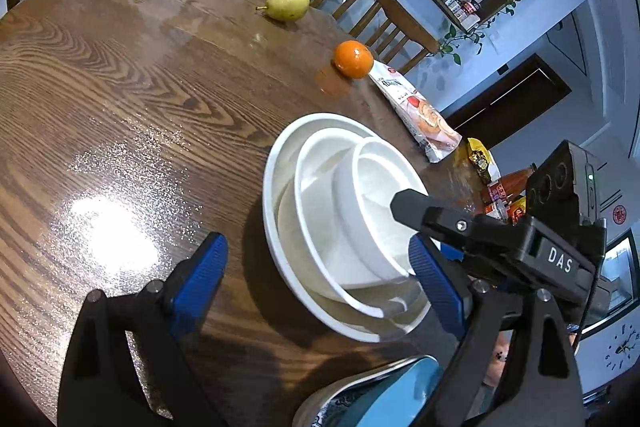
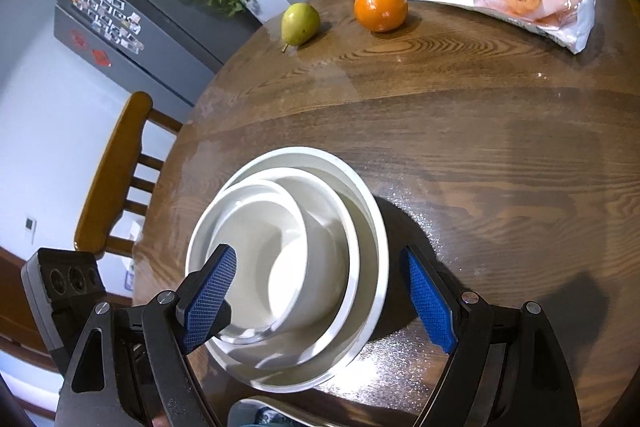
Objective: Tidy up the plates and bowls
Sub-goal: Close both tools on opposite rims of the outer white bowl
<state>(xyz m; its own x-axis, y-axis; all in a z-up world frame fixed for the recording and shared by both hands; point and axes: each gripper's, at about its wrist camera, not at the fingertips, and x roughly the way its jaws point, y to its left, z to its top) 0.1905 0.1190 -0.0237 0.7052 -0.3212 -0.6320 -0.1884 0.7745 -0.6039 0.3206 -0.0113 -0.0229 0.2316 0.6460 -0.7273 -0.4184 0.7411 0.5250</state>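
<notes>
Nested white ceramic bowls (image 2: 288,267) sit stacked, smallest innermost, at six o'clock on the round wooden surface (image 2: 480,147), saving space, while both the right claw (image 2: 320,291) and left claw (image 1: 320,279) hover spread wide, gripping nothing.

Wooden chairs (image 2: 116,179) ring a glossy round table (image 2: 480,155); pale walls.

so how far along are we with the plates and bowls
Done: three white bowls sit nested on the table. In hand: nothing; the left gripper and right gripper are both open around the stack. Left: a blue patterned plate at the near table edge is still separate.
</notes>
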